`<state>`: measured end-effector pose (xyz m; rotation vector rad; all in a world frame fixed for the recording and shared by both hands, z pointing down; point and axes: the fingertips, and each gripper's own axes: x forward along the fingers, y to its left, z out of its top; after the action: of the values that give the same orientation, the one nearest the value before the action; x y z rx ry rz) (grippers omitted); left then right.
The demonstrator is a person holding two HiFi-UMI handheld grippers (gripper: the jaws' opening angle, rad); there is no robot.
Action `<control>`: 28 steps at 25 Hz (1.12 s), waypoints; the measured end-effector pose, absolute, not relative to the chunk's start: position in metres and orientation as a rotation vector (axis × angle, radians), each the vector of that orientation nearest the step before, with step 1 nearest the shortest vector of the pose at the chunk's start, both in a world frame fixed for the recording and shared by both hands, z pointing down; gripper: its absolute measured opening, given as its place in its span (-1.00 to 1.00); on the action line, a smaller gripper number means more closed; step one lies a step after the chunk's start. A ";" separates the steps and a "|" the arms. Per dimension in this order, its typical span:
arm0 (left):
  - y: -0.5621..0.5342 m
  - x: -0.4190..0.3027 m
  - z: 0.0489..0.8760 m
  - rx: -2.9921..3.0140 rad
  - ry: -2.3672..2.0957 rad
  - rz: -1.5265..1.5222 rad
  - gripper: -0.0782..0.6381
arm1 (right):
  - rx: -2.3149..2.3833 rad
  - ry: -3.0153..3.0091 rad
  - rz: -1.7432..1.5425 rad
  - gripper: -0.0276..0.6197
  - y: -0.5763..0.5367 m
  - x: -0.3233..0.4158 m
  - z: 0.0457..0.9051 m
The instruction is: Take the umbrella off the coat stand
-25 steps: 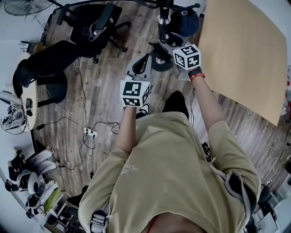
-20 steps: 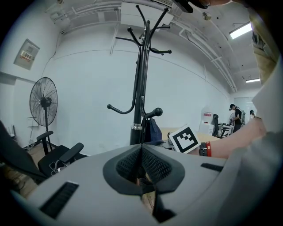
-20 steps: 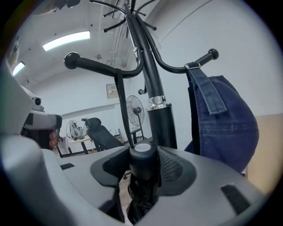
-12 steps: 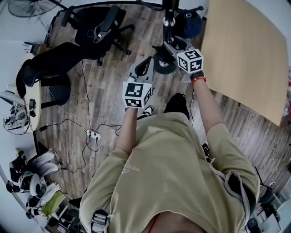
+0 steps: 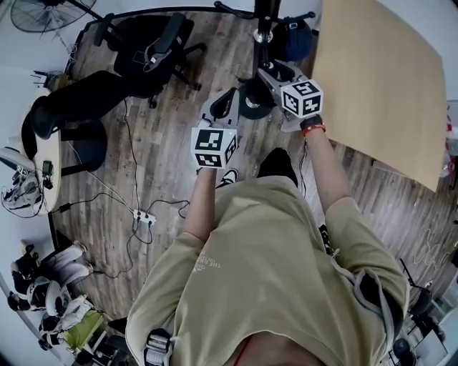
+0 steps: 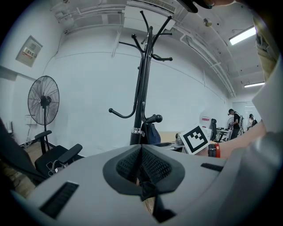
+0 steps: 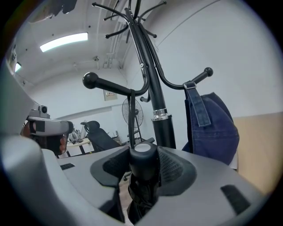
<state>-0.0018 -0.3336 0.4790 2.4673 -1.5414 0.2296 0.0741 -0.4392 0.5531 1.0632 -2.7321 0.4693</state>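
The black coat stand (image 7: 160, 115) rises right ahead in the right gripper view. A folded black umbrella (image 7: 142, 155) sits upright between the pads of my right gripper (image 7: 142, 165), which is shut on it. Its thin strap (image 7: 131, 115) runs up to a ball-tipped hook arm (image 7: 110, 84). In the head view my right gripper (image 5: 270, 73) is at the stand's base (image 5: 252, 101). My left gripper (image 5: 220, 106) is just left of the base, with its pads (image 6: 152, 165) together and nothing between them. It faces the stand's pole (image 6: 140, 103).
A dark blue bag (image 7: 208, 124) hangs from the stand's right hook. A large wooden board (image 5: 379, 78) lies to the right. Office chairs (image 5: 147, 39), a floor fan (image 5: 36, 10), a round table (image 5: 44, 154) and a power strip (image 5: 145, 216) with cables fill the left side.
Both grippers have shifted a little beside the stand's base, and the view has drifted with them. The right gripper stays by the pole.
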 end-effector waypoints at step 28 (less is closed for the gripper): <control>-0.285 -0.010 0.453 2.493 -1.432 0.060 -0.72 | 1.215 -2.799 0.485 -0.27 -0.356 0.078 0.472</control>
<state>-0.0101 -0.2846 0.4528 2.4932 -1.4323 0.0602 0.0777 -0.3558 0.4720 1.2146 -2.7986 0.4853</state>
